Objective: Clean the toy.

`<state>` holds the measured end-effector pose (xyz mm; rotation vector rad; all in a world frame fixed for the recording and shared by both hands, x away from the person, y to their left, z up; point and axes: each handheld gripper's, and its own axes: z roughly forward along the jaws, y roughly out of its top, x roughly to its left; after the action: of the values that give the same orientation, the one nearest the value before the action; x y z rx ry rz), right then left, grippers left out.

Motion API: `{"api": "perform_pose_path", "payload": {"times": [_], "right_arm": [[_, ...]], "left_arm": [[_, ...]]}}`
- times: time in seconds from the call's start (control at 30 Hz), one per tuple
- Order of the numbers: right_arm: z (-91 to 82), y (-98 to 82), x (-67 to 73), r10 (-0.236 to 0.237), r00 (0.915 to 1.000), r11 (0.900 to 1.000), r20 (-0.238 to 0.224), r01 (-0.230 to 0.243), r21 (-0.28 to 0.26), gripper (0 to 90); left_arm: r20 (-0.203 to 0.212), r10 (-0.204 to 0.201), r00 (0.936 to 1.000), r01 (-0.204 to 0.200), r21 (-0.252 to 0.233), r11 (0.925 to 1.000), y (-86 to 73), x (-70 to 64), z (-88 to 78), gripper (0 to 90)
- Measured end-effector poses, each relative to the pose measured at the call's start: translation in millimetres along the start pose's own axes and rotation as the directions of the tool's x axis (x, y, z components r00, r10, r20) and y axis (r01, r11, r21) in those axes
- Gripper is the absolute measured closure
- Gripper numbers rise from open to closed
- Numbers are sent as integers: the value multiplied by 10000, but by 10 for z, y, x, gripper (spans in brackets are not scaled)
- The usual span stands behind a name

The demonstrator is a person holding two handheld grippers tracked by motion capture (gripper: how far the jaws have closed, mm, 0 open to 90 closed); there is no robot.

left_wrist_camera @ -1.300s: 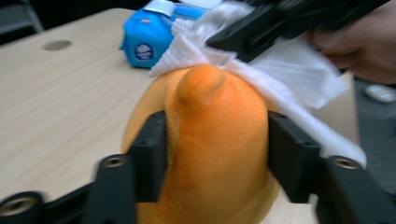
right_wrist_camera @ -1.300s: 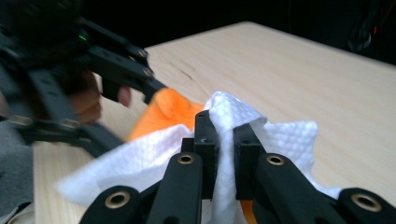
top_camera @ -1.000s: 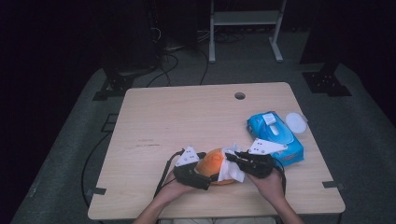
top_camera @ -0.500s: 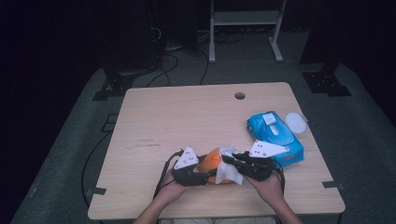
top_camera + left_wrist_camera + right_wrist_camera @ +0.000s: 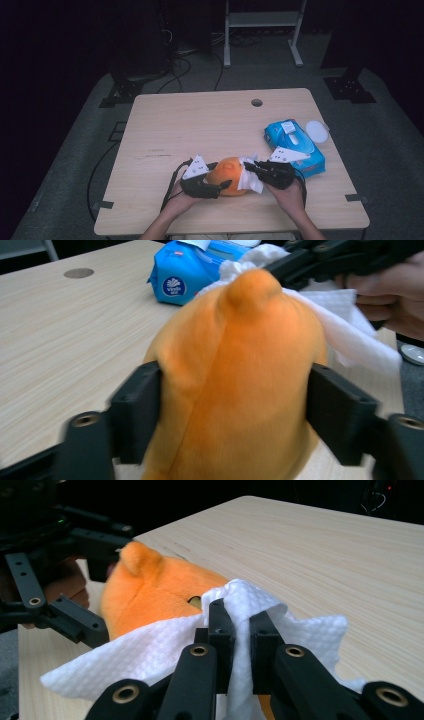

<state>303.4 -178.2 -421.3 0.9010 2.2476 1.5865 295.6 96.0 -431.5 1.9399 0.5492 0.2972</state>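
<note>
Orange plush toy (image 5: 227, 175): soft, furry and light; it sits at the near edge of the table (image 5: 200, 125), between the two hands.
Left tongs (image 5: 220, 187): their jaws have just been opening again, yet in the left gripper view both jaws stand against the toy's flanks (image 5: 235, 390), one on each side, and the fabric bulges between them, so they appear to be pinching it.
Handling of the toy: it will likely squash and spring back instead of sliding; the broad body is the best place to hold it, since the small ear (image 5: 135, 555) would probably fold and slip out.
White wipe (image 5: 250, 177): thin, limp and embossed, draped over the toy's right side.
Right tongs (image 5: 239, 625): pressed together on a gathered fold of the wipe.
Handling of the wipe: it could tear if pulled hard; holding it bunched seems sound.
Blue wipes pack (image 5: 295, 147): lies farther right, beside the right hand.
</note>
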Motion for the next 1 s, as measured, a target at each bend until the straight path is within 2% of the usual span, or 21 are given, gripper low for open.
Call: {"api": "perform_pose_path", "payload": {"times": [0.17, 0.27, 0.33, 0.37, 0.4, 0.47, 0.53, 0.57, 0.63, 0.73, 0.8, 0.9, 0.97, 1.0], "right_arm": [[17, 55, 170, -420, 9988, 9991, -234, 418, -102, 834], [35, 75, 232, -605, 9978, 9982, -275, 603, -67, 834], [54, 74, 238, -562, 9979, 9984, -310, 563, 9, 834], [66, 69, 227, -468, 9979, 9989, -453, 471, 48, 834], [81, 63, 236, -360, 9976, 9993, -599, 363, 36, 834], [92, 76, 275, -543, 9964, 9985, -656, 547, 53, 834], [88, 90, 271, -610, 9965, 9981, -576, 613, 31, 834], [87, 85, 244, -522, 9973, 9986, -522, 525, 43, 834], [90, 47, 167, -342, 9991, 9994, -265, 344, 83, 834], [105, -46, 2, 303, 9995, 9992, 30, -303, 246, 833], [116, -85, -45, 682, 9977, 9974, -62, -680, 237, 833], [126, -37, 43, 343, 9993, 9994, -178, -341, 103, 833], [124, 0, 121, 147, 9982, 9999, -576, -152, -82, 833], [130, 8, 150, -9, 9982, 9999, -594, 2, -107, 833]], "left_arm": [[-71, 361, 9993, -360, 128, 9993, -1, -20, -16, 225], [59, 589, 9982, -590, 171, 9981, 18, -52, -24, 174], [202, 571, 9982, -570, -62, 9984, 41, -75, -31, 168], [296, 555, 9980, -549, -206, 9983, 69, -89, -34, 168], [259, 769, 9967, -766, -141, 9970, 85, -106, -31, 172], [135, 1094, 9939, -1096, 112, 9939, 77, -101, -32, 235], [322, 827, 9961, -830, 93, 9965, 38, -54, -47, 293], [314, 963, 9949, -970, 213, 9951, 21, -36, -65, 307], [317, 975, 9947, -984, 301, 9947, 6, -12, -89, 336], [326, 858, 9958, -872, 438, 9952, -21, 50, -136, 341], [359, 709, 9968, -724, 413, 9965, -20, 67, -144, 330], [432, 375, 9984, -389, 322, 9987, 14, 47, -121, 219], [415, 639, 9971, -655, 377, 9971, 20, 15, -102, 242], [369, 764, 9964, -780, 431, 9960, 18, 8, -104, 259]]}}
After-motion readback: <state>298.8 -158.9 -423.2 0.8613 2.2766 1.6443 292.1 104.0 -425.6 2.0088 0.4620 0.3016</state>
